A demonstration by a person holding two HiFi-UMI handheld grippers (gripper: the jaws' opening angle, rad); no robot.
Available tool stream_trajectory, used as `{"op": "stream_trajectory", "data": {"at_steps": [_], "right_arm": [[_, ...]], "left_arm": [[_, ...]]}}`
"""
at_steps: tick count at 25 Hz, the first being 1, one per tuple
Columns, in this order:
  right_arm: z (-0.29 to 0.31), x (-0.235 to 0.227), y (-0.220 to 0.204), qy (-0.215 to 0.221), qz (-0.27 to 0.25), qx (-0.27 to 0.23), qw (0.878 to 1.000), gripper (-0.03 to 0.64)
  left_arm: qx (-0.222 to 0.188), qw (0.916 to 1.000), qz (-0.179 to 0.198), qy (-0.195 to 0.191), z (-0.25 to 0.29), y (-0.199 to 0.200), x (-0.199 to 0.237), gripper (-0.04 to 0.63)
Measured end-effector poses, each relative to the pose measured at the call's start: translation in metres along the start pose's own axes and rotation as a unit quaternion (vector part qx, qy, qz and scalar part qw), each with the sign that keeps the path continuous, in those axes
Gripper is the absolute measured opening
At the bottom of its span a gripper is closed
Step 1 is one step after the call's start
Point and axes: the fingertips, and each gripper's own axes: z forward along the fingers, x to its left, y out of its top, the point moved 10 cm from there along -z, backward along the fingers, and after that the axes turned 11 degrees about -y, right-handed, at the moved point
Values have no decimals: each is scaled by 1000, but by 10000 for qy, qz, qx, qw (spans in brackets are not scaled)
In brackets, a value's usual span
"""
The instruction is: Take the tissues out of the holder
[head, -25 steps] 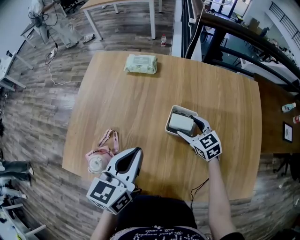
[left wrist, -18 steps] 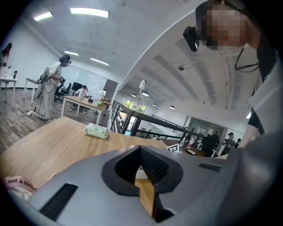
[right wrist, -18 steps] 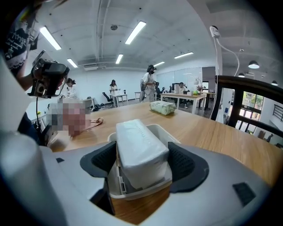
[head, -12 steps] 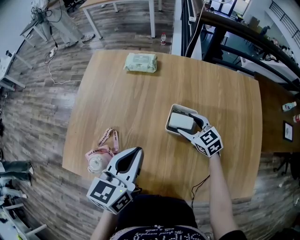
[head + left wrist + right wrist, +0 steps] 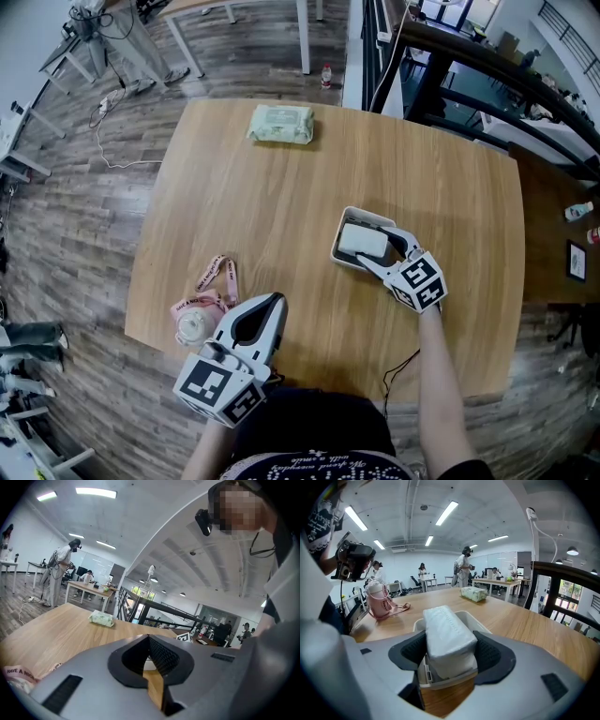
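The task is barely begun: the tissues [image 5: 363,241] sit in the holder [image 5: 349,217], on the right half of the worktop [image 5: 281,187], nearer its near edge. The right gripper [image 5: 373,249] has just been closing its fingers, which now touch both long sides of the pack; lifting it out is what remains. The left gripper [image 5: 272,302] hangs over the near edge, fingers together and empty. The pack is a soft white block with a perforated line on top, rising above the holder's rim
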Motion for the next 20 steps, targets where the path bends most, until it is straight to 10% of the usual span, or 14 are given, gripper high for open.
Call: {"op": "stream_trajectory", "data": {"at_steps": [20], "right_arm": [[0, 2, -1, -84, 131, 30, 9999, 308]], "left_arm": [[-18, 10000, -10, 14, -2, -1, -1, 5]]}}
